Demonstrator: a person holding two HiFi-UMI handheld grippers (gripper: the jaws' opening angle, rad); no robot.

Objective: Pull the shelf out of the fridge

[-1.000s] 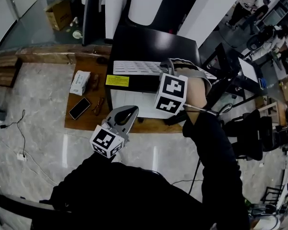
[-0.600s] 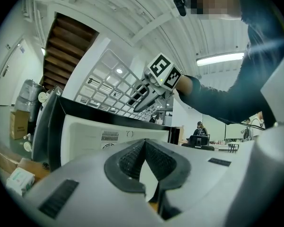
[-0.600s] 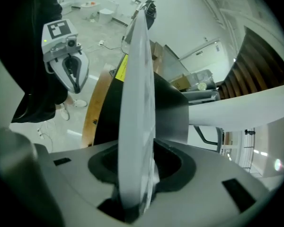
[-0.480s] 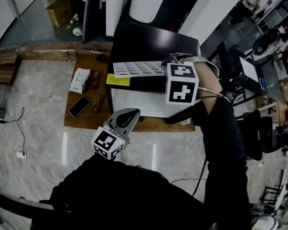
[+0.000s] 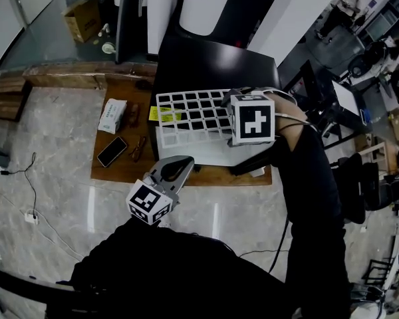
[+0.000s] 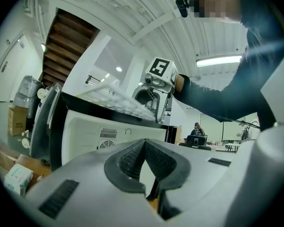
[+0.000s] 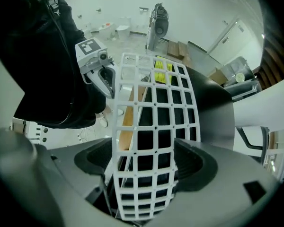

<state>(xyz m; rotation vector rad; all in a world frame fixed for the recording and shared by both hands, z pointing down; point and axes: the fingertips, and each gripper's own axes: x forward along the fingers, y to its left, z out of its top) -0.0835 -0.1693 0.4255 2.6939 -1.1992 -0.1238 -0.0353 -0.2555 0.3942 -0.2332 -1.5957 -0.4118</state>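
**Releasing the shelf on top of the fridge**

My right gripper (image 7: 143, 168) points down, and its jaws have just been opening wide. The white shelf (image 5: 189, 115) lies between them, unpressed, resting on the fridge (image 5: 209, 62) beneath. The pull-out looks done, so next I should lift straight clear of the grid. My left gripper (image 6: 144, 161), jaws together and empty, faces the fridge's cavity, where I see nothing stored.

Glossy grey marble floor (image 5: 46, 151) w/ cable (image 5: 30, 191) at left. Low wood platform (image 5: 110, 171) w/ phone (image 5: 111, 151), glasses (image 5: 138, 147), white packet (image 5: 112, 115). Cardboard box (image 5: 80, 18) top left. Office chair (image 5: 349, 185) at right. Wood stairs (image 6: 68, 46) & strip light (image 6: 220, 59) overhead.
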